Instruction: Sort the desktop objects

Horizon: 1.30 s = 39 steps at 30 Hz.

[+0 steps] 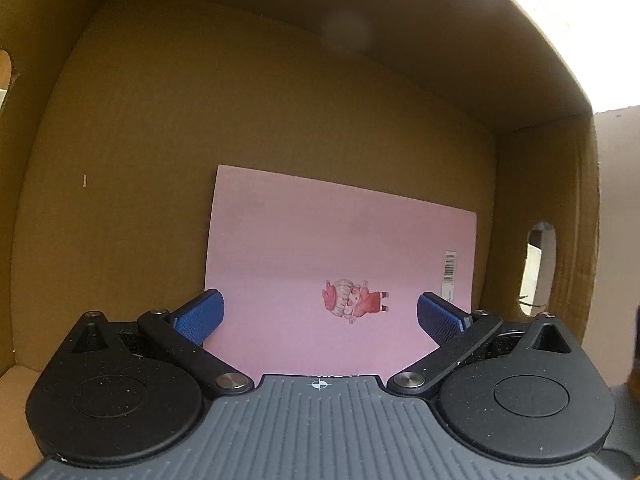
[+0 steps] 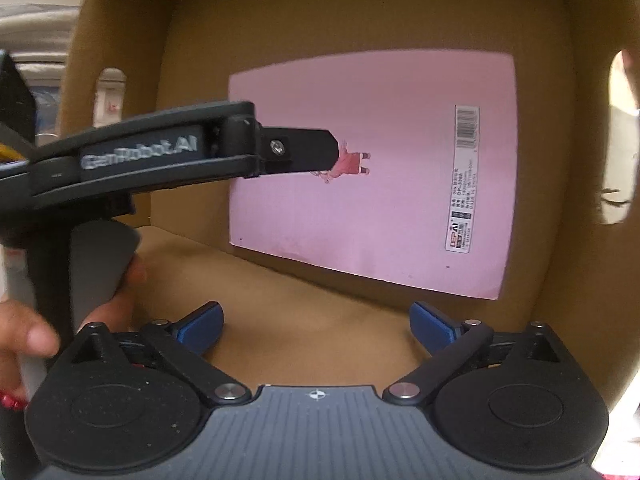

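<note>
Flat pink paper notebook [image 2: 372,168] with cartoon figure and barcode: lying on floor of brown corrugated cardboard box [image 1: 160,140], deposit step apparently done. Left tongs [image 1: 320,314] spread, empty, above it; right tongs [image 2: 316,326] spread, empty; next move likely withdrawal to fetch another item

Pink notebook in a brown box, blue-tipped black grippers

We see a pale pink notebook [image 2: 372,176] lying on the plain brown corrugated floor of the cardboard box [image 2: 192,40]; near the notebook's middle sits a small cartoon figure [image 1: 354,300] in red, cream and pink, and at its edge a white label [image 2: 464,178] striped with a black barcode and dark print. Over the notebook, the left gripper [image 1: 320,316] shows bright blue textured fingers [image 1: 202,316] on matte black arms and a ribbed grey body. The right gripper [image 2: 316,326] near the notebook repeats the same blue, black and grey.
</note>
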Each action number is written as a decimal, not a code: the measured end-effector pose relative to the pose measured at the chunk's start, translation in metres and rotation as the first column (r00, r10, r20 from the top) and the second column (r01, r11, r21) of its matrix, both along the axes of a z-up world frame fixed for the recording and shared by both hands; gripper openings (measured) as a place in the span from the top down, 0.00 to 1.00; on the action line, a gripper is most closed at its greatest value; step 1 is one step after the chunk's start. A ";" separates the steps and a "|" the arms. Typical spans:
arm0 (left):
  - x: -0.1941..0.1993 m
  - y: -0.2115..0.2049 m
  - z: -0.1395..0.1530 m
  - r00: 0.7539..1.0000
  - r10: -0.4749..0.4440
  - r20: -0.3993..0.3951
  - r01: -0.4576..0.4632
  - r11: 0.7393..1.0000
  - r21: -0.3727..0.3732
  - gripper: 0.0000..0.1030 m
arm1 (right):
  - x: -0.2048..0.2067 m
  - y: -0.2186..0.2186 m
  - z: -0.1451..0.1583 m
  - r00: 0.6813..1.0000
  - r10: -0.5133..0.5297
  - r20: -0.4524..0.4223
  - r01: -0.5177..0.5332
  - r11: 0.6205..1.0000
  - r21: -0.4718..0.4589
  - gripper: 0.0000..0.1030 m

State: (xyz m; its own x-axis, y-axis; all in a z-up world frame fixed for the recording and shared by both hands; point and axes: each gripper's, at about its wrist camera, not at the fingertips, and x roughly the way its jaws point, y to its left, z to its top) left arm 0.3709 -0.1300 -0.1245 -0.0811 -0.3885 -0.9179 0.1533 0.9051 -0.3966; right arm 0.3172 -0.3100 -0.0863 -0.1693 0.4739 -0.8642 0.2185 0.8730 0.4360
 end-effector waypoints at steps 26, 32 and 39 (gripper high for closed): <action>-0.030 0.041 -0.009 0.999 0.039 -0.020 -0.039 0.999 -0.019 0.00 | -0.012 0.002 -0.033 0.996 -0.082 -0.029 0.082 0.997 0.005 0.00; -0.036 0.040 -0.011 1.000 0.016 -0.015 -0.016 0.999 -0.032 0.00 | -0.019 -0.003 -0.032 0.993 -0.113 -0.015 0.114 0.993 0.029 0.00; -0.037 0.034 -0.011 1.000 -0.016 0.005 0.016 0.997 -0.074 0.00 | -0.025 -0.009 -0.022 0.986 -0.133 0.100 0.134 0.991 -0.008 0.00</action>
